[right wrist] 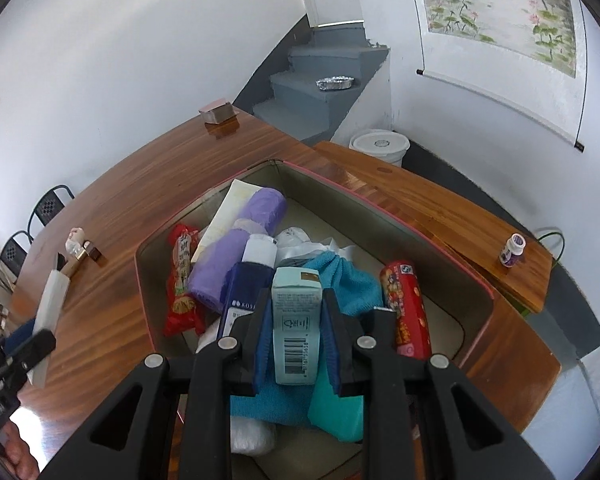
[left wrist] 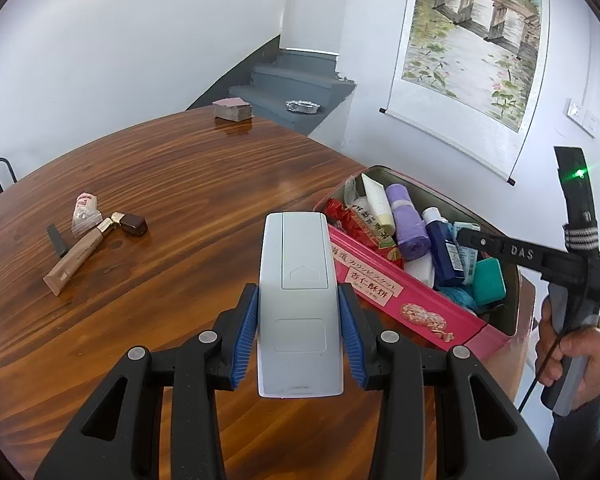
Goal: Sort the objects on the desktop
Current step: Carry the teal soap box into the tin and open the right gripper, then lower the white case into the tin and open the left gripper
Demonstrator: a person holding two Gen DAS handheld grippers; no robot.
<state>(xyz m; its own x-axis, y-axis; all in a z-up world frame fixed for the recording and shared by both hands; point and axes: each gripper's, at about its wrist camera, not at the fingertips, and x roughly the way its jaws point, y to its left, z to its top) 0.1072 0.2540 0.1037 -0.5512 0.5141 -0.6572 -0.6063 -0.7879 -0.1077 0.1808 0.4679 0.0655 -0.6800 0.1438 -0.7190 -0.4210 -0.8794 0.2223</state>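
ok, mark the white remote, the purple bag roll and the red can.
white remote (left wrist: 298,296), left wrist view, middle of its back.
purple bag roll (right wrist: 236,244), right wrist view, its side.
red can (right wrist: 406,304), right wrist view, printed side.

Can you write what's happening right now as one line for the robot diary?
left gripper: shut on remote, above table | right gripper: shut on small box, over tin | stage: sorting

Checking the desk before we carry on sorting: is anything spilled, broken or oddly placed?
Nothing looks spilled or broken. One oddity: a small white bottle stands alone on the far wooden ledge, apart from the pink tin and the other loose items.
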